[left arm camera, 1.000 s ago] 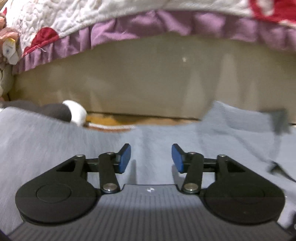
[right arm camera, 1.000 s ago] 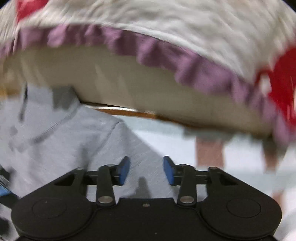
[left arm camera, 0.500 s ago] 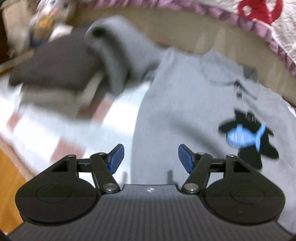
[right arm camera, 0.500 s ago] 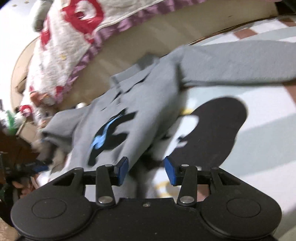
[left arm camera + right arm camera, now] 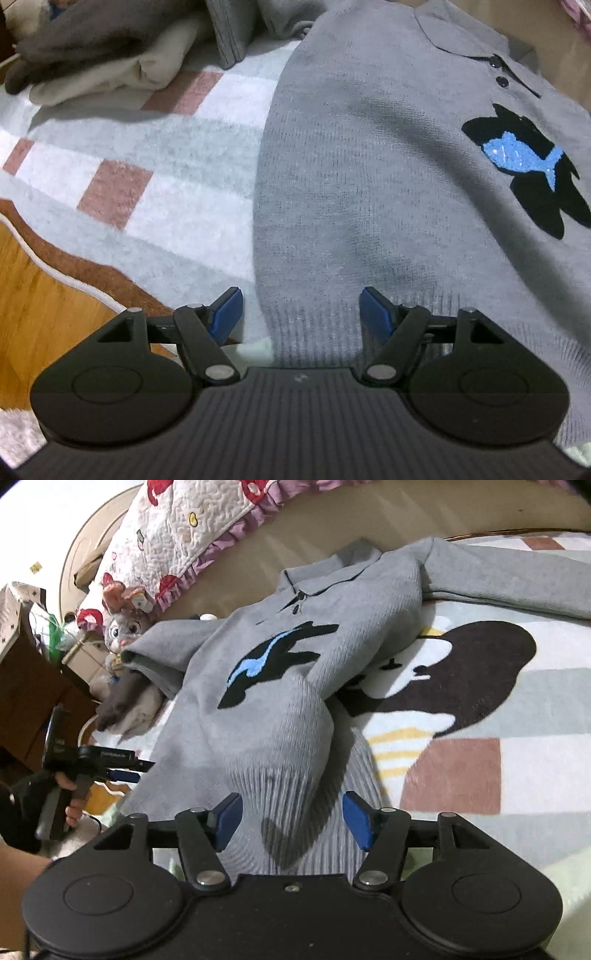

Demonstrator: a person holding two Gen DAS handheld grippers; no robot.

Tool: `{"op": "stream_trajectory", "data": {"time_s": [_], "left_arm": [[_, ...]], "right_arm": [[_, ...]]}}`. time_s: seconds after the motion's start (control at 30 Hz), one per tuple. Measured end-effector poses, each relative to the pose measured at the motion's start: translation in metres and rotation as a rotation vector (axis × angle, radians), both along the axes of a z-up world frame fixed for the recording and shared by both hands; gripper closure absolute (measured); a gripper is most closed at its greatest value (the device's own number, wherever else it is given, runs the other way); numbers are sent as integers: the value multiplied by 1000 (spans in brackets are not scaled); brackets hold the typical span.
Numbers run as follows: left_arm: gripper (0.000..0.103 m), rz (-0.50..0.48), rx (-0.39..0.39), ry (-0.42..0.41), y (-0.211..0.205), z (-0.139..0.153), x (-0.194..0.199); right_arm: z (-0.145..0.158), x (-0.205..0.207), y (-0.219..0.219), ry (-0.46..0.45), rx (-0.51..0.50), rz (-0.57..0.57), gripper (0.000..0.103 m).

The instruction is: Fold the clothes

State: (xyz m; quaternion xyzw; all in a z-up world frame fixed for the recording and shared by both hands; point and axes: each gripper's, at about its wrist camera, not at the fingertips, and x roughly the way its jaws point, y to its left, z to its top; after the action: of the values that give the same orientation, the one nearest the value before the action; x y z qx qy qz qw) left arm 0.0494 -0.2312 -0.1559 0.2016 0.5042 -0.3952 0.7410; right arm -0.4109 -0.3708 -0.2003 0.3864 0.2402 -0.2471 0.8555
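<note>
A: How are the tongs set?
B: The left gripper (image 5: 301,314) has just been opened wide, and the grey sweater (image 5: 388,184) hem is framed between its pads, ungripped.
A: And the other?
B: The right gripper (image 5: 293,818) has likewise just been opened over the ribbed hem; nothing is clamped.

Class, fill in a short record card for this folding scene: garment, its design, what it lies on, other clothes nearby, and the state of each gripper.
garment: grey knitted sweater, spread front up, collar away from the grippers
design: blue fish on a black shape
surface: checked blanket
other clothes: folded pile beyond the sweater's left side
left gripper: open over the ribbed hem corner, jaws just opened wider
right gripper: open over the hem's other end, jaws just opened wider
</note>
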Motion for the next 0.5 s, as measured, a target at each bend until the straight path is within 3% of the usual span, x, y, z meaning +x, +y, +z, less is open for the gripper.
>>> {"op": "stream_trajectory", "data": {"time_s": [0.07, 0.17, 0.27, 0.4, 0.5], "left_arm": [[37, -12, -57, 32, 4, 4, -3], [36, -20, -47, -14, 6, 5, -10], [34, -20, -31, -25, 5, 2, -9], [31, -24, -10, -24, 1, -3, -8], [28, -36, 12, -27, -1, -6, -10]], "right_arm": [[2, 0, 5, 20, -26, 8, 37], [6, 1, 11, 66, -74, 25, 37], [10, -5, 11, 104, -101, -31, 37], [-1, -19, -8, 151, -4, -139, 37], [-10, -18, -14, 167, 53, -139, 38]]}}
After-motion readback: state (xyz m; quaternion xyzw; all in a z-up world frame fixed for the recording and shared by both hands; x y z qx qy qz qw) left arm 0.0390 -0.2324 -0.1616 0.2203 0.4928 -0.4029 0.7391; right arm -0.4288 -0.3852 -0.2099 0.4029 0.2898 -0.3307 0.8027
